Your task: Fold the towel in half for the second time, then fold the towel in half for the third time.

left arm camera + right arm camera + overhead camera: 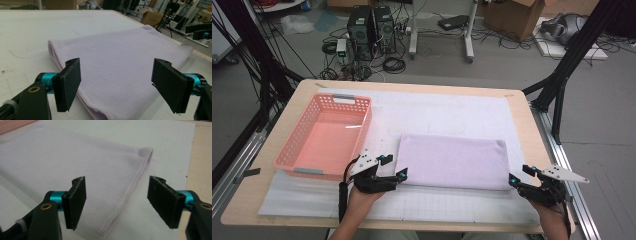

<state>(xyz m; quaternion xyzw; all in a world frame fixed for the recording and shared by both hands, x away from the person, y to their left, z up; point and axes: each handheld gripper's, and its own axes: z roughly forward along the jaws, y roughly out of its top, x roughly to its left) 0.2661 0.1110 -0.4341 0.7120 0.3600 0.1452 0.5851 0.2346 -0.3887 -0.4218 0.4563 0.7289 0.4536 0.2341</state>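
Pale wooden surface (522, 107) under a white gridded mat (452, 112), folded lilac rectangular towel (454, 161) lying flat at mat's middle, empty pink plastic basket (292, 165) left of it, left gripper (393, 167) and right gripper (519, 175) at towel's near corners, jaws apart, holding nothing.

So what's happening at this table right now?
A person holds a claw in each hand at the near corners of a folded lilac towel lying flat on the white mat. The left claw and right claw both stand open, gripping nothing. A pink basket sits to the left, with nothing in it.
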